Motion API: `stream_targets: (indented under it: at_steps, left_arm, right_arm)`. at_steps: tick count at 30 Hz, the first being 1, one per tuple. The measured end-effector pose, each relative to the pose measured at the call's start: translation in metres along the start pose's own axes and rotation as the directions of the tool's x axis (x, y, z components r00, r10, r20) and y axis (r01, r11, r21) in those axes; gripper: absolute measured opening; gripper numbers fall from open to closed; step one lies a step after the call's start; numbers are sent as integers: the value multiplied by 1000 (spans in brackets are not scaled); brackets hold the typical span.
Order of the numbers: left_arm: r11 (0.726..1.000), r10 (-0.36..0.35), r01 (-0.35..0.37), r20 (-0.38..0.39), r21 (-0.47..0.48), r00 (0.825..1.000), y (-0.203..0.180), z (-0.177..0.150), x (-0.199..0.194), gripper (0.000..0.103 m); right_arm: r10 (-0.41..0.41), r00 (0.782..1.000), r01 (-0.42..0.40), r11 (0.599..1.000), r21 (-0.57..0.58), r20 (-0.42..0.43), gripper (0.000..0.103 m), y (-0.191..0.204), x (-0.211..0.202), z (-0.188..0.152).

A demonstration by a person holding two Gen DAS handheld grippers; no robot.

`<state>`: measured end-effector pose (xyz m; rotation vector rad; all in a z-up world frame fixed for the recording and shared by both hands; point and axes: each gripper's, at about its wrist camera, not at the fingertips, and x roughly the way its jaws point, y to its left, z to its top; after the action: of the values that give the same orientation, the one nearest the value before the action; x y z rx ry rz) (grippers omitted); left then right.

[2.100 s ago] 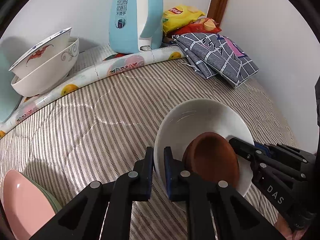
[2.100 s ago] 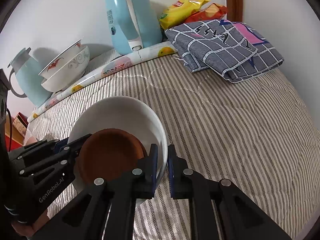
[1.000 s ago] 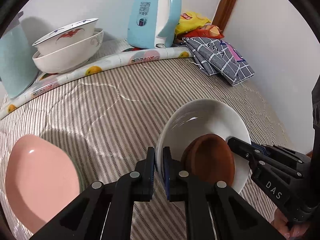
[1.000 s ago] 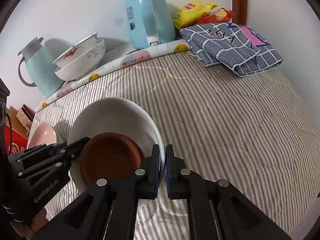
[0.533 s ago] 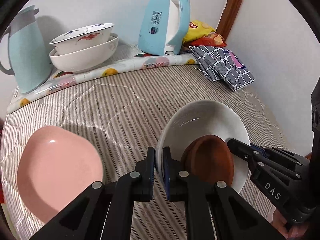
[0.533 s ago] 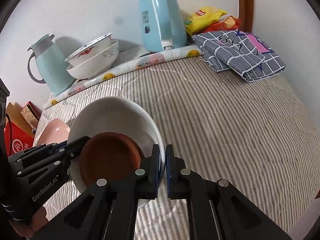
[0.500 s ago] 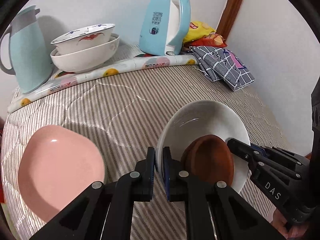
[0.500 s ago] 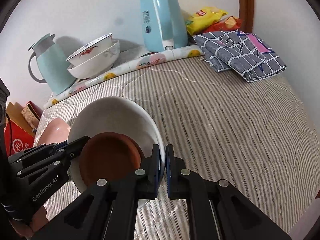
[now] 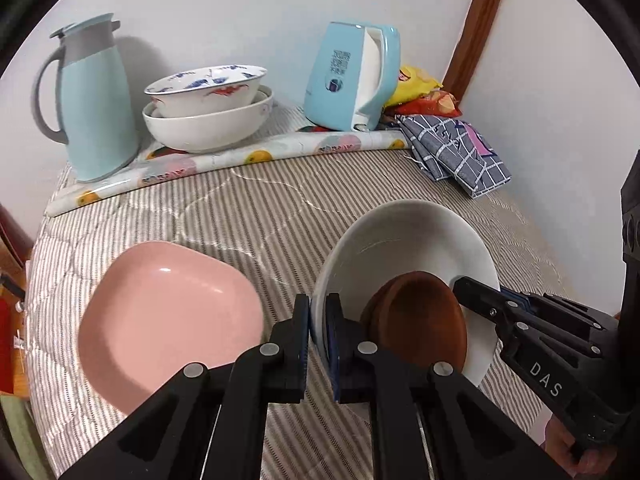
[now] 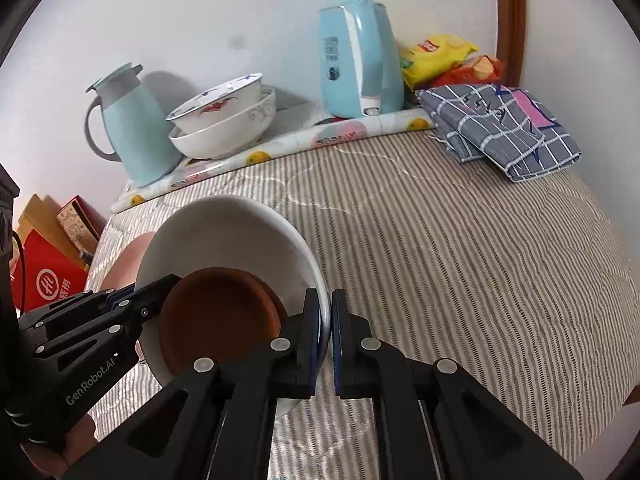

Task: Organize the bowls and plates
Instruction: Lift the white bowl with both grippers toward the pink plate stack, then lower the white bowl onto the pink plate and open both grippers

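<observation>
Both claws, left claw [image 9: 318, 320] and right claw [image 10: 331, 320], clamp the white plate's [image 9: 404, 236] rim at 9 and 3; loose brown saucer [image 9: 420, 320] may slide off if tilted

You've got two grippers in frame: left gripper [image 9: 318, 326] and right gripper [image 10: 331, 330]. One white plate [image 9: 412, 240]. One brown dish [image 9: 420, 320]. One pink plate [image 9: 168, 316]. Two stacked bowls [image 9: 208, 116]. One thermos jug [image 9: 96, 96], one electric kettle [image 9: 352, 76]. Two snack bags [image 10: 448, 58]. One folded checked cloth [image 10: 500, 128]. One striped quilt [image 10: 460, 248]. One fruit-print mat [image 9: 240, 156].
</observation>
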<state>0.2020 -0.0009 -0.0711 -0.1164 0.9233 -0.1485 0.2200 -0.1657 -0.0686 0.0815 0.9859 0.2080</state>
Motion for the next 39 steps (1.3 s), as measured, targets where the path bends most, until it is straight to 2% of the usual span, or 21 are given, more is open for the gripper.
stream_targets:
  at_steps: [19,39]
  left_arm:
    - [998,28,-26,37,-56,999,40,-3,-28,9]
    - [991,77,-71,46,-111,996,90,3,-37,9]
  right_arm:
    - [39,999,-38,997,-60,18,6,46,-6,6]
    - [93,996,-93,991,-100,-8,6,93,15,18]
